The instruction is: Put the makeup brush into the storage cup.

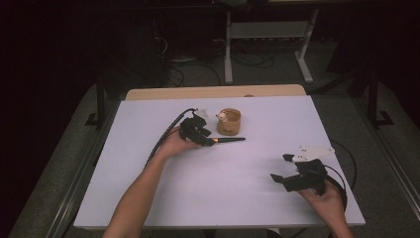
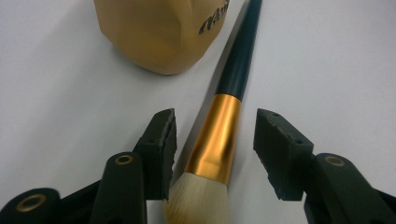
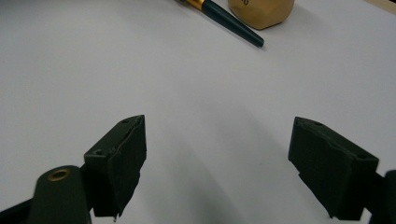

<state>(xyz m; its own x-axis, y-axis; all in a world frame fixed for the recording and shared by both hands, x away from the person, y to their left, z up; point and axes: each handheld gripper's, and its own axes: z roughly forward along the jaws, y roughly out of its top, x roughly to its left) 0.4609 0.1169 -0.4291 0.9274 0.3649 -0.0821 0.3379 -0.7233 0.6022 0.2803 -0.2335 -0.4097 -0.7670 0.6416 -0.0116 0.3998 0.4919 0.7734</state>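
Straddling brush point(image 2: 219, 135) ferrule, left tool point(image 2: 215, 149) parted, right tool point(image 3: 219, 168) wide apart

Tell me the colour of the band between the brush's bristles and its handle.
Shiny gold: the band on the brush shows best in the left gripper view.

Your forearms are bare, no sleeves. Both grippers black: left gripper point(image 1: 210, 140) trails a black cable, brass-ringed screw holes; right gripper point(image 1: 281, 168) has a pale three-cornered top plate, ragged-edged pads point(image 3: 123, 161).
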